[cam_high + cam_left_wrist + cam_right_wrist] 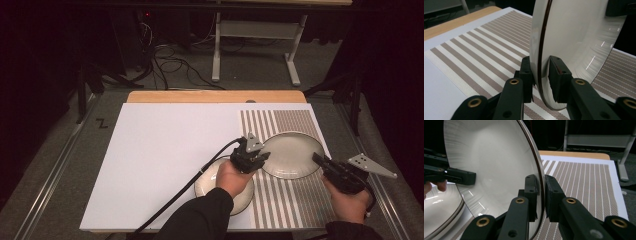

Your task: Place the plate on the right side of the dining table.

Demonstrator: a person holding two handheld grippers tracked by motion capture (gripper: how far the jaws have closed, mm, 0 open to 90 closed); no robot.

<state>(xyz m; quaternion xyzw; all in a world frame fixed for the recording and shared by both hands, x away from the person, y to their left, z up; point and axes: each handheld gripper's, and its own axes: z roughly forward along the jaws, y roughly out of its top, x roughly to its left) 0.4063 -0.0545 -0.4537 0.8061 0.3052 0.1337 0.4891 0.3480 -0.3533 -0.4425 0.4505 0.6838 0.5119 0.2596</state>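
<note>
A cream plate with a dark rim [292,152] hangs tilted over the striped placemat [295,120], held from both sides. My left gripper [262,156] is shut on its left rim, and my right gripper [316,158] is shut on its right rim. In the left gripper view the plate [574,37] stands on edge with its rim pinched in my left gripper [540,75]. The right gripper view shows the plate [494,165] clamped the same way in my right gripper [541,195]. A second, similar plate [243,197] lies flat under my left hand, partly hidden by it.
A white board [165,160] covers most of the wooden table [215,96]; the placemat takes its right part. Beyond the table stand a grey table frame [255,30] and loose cables on the floor [170,65]. The second plate [439,212] lies low, close beside the held one.
</note>
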